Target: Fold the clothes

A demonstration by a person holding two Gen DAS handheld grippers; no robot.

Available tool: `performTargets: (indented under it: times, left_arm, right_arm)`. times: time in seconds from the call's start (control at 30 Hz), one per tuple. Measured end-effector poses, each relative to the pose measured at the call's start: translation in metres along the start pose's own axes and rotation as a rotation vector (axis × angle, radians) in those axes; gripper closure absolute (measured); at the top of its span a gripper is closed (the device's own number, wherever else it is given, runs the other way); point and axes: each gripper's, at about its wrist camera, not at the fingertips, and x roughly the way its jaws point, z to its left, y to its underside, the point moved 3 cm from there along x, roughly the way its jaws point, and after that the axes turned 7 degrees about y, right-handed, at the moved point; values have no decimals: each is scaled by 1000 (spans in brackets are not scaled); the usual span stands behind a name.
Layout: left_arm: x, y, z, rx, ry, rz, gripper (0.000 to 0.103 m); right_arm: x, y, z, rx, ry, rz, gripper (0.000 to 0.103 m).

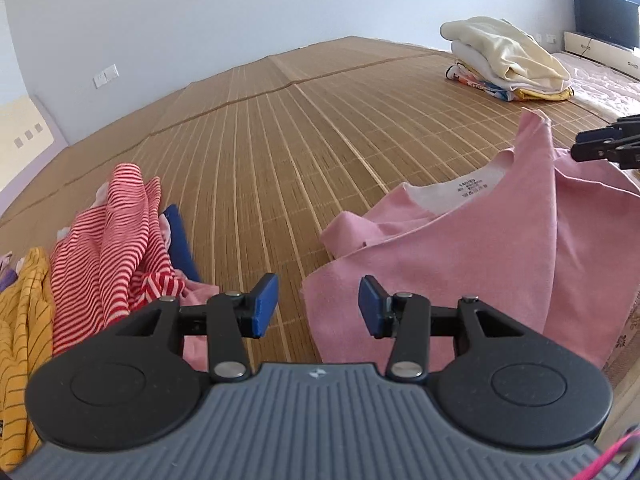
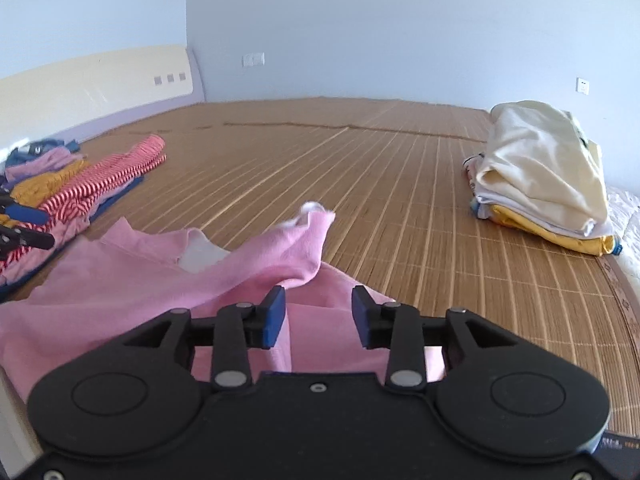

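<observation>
Left wrist view: my left tongs (image 1: 318, 306) hang released beside the pink shirt (image 1: 480, 248) on the bamboo mat (image 1: 280, 140); my right tongs (image 2: 319, 316) gape released above it

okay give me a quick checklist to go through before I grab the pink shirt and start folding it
1. Left gripper open and holding nothing: ok.
2. Right gripper open, with pink cloth lying between and under its fingers: ok.
3. Pink shirt lying flat: not ok; it is rumpled, with one sleeve bunched up off the mat.
4. Neck label showing, so you know which way the shirt lies: ok.
5. Bare mat beyond the shirt to spread it on: ok.
6. Striped pile apart from the shirt: cannot tell; pink cloth shows near the pile's edge.
</observation>
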Motion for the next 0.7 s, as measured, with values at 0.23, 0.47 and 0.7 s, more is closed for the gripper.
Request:
performTargets:
  times: [0.23, 0.47, 0.7]
  left_arm:
    - [4, 9, 7, -73, 54, 46, 44]
    - [42, 8, 21, -205, 124, 95, 43]
    - [62, 11, 20, -202, 178, 112, 77]
  right_arm:
    - [8, -1, 5, 9, -6, 8, 60]
    - [8, -1, -1, 23, -2, 9, 57]
    - [12, -1, -10, 54, -2, 9, 56]
